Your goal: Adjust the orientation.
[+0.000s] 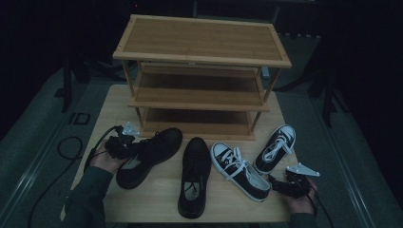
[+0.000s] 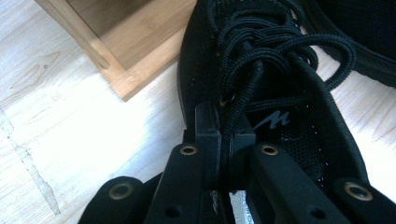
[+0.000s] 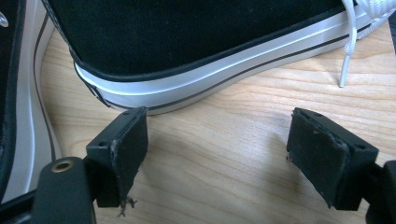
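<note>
A black lace-up shoe (image 1: 152, 154) lies at the table's left, toe toward the rack. My left gripper (image 1: 124, 142) is shut on the upper edge of that black shoe (image 2: 299, 126) beside its laces; the pads of the left gripper (image 2: 225, 126) pinch the edge between them. Its mate, a second black shoe (image 1: 195, 175), lies in the middle. At the front right, my right gripper (image 1: 278, 184) stands open just behind the heel of a black-and-white sneaker (image 1: 240, 171). In the right gripper view the right gripper (image 3: 217, 126) holds nothing, and the sneaker's heel (image 3: 187, 42) is just beyond the jaws.
A three-shelf bamboo rack (image 1: 202, 71) stands at the back of the wooden table (image 1: 157, 209); its foot (image 2: 130, 46) is close to the held shoe. A second sneaker (image 1: 276, 147) lies at the right, and its white sole (image 3: 18, 93) runs beside the right gripper.
</note>
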`<control>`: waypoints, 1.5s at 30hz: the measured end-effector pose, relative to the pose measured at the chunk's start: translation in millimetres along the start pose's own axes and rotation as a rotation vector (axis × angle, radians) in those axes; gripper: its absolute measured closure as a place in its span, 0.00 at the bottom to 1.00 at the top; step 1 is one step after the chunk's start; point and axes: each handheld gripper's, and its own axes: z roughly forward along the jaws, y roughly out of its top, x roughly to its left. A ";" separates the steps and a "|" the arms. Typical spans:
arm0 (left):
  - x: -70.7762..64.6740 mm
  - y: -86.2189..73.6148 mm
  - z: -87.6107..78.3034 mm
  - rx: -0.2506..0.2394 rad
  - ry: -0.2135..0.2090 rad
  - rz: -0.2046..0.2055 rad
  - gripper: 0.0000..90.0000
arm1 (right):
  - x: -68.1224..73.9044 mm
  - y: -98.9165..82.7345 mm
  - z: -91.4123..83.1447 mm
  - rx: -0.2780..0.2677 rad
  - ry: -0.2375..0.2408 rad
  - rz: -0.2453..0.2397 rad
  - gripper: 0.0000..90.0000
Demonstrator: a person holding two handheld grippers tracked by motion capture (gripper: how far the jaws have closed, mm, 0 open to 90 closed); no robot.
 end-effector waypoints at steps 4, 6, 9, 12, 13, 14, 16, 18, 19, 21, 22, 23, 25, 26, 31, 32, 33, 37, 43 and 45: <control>6.6 0.8 0.9 -0.001 0.007 -0.011 0.96 | 0.0 0.0 0.0 0.000 0.000 0.000 0.23; 9.1 0.4 1.0 0.005 -0.003 -0.019 0.95 | 0.0 0.0 0.0 0.000 0.000 0.000 0.23; 10.3 -1.1 0.3 0.008 -0.010 -0.034 0.87 | 0.0 0.0 0.0 0.000 0.000 0.000 0.23; 12.2 -2.9 -2.1 0.010 -0.020 -0.061 0.73 | 0.0 0.0 0.0 0.000 0.001 -0.001 0.22; 12.5 -3.6 -3.2 0.007 -0.024 -0.067 0.71 | 0.0 0.0 0.0 0.000 0.001 -0.001 0.22; 12.5 -4.2 -4.2 0.006 -0.025 -0.070 0.70 | 0.0 0.0 0.0 0.000 0.001 -0.001 0.23; 12.2 -5.2 -7.3 0.005 -0.028 -0.076 0.68 | 0.0 0.0 0.0 0.000 0.001 -0.001 0.22; 11.1 -6.0 -11.7 -0.002 -0.028 -0.078 0.67 | 0.0 0.0 0.0 0.000 0.001 -0.001 0.22; 10.9 -6.1 -14.0 -0.003 -0.028 -0.077 0.66 | 0.0 0.0 0.0 0.000 0.001 -0.001 0.22; 10.7 -6.6 -18.1 -0.008 -0.033 -0.084 0.64 | 0.0 0.0 0.1 0.000 0.001 -0.002 0.22; 10.9 -6.9 -19.3 -0.009 -0.037 -0.087 0.63 | 0.0 0.0 0.0 0.000 0.001 -0.002 0.22; 11.0 -7.5 -21.1 -0.011 -0.044 -0.095 0.62 | 0.0 0.0 0.0 0.000 0.001 -0.002 0.22; 10.9 -9.1 -23.8 -0.015 -0.053 -0.097 0.61 | 0.0 0.0 0.1 0.000 0.002 -0.003 0.22; 10.9 -9.9 -24.9 -0.018 -0.057 -0.097 0.61 | 0.1 0.0 0.1 0.000 0.003 -0.004 0.22; 11.4 -11.7 -29.2 -0.026 -0.065 -0.106 0.60 | 0.1 0.0 0.1 0.001 0.005 -0.006 0.22; 11.5 -11.3 -29.7 -0.024 -0.060 -0.104 0.60 | 0.1 0.0 0.2 0.001 0.005 -0.005 0.22; 11.1 -10.3 -31.3 -0.029 -0.061 -0.108 0.60 | 0.1 0.0 0.2 0.002 0.004 -0.005 0.22; 9.1 -8.4 -35.0 -0.041 -0.062 -0.106 0.59 | 0.2 0.0 0.1 0.002 0.005 -0.005 0.22; 4.0 -4.8 -42.6 -0.056 -0.064 -0.094 0.59 | 0.1 0.0 0.2 0.002 0.005 -0.006 0.21; 3.4 -3.9 -45.4 -0.064 -0.062 -0.094 0.58 | 0.2 0.1 0.3 0.002 0.006 -0.006 0.21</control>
